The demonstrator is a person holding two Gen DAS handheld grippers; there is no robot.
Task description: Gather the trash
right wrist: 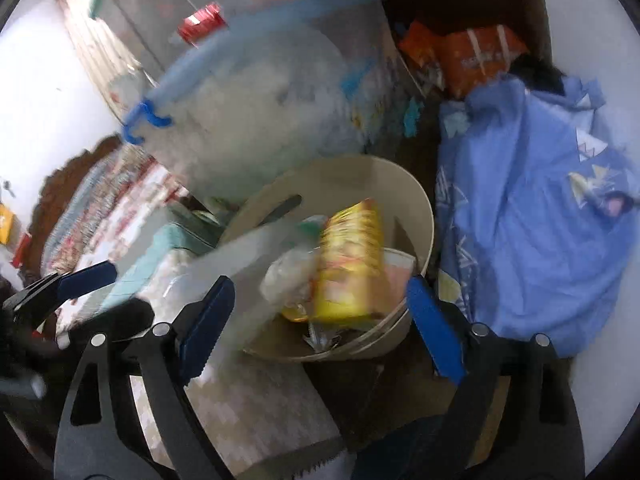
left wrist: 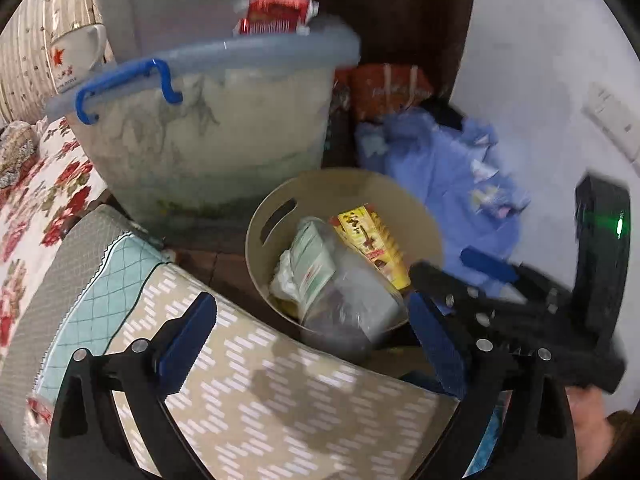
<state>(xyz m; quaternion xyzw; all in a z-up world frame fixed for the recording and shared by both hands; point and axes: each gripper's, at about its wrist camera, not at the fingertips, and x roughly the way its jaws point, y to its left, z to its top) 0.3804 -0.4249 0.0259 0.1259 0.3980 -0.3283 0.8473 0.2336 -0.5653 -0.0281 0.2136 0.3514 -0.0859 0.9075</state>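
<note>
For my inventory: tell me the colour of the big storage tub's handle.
Blue, on the storage tub's handle; clearest in the left wrist view.

1. Left gripper point(left wrist: 316, 340) points steeply down, jaws wide apart, nothing between the pads
2. Right gripper point(right wrist: 320, 328) likewise gapes empty, tilted down, entering the left view from 4 o'clock

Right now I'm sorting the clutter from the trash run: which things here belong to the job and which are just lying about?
Part of the job:
- beige bin
- yellow packet in it
- clear plastic bag in it
- left gripper and right gripper, both open

Just lying about:
- lidded storage tub
- blue cloth
- orange bag
- floral bedding
</note>
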